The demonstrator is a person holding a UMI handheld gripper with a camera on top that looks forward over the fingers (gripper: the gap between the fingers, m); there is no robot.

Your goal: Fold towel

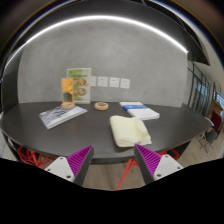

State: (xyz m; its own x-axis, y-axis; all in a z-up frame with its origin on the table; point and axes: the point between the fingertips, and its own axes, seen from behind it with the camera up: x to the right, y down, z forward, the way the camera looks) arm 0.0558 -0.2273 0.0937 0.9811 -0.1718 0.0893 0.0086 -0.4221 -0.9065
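Observation:
A pale cream towel (129,130) lies folded in a small bundle on the dark grey table (60,132), near the front edge and right of the middle. My gripper (112,160) is open and empty, its fingers (78,158) with purple pads held wide apart in front of the table's edge, below and short of the towel. Nothing stands between the fingers.
A tape roll (101,105), a yellow cup (68,103), a grey booklet (62,115) and a blue-and-white book (139,110) sit further back on the table. Orange-red cables (124,172) hang under the table. A poster (78,82) hangs on the wall behind.

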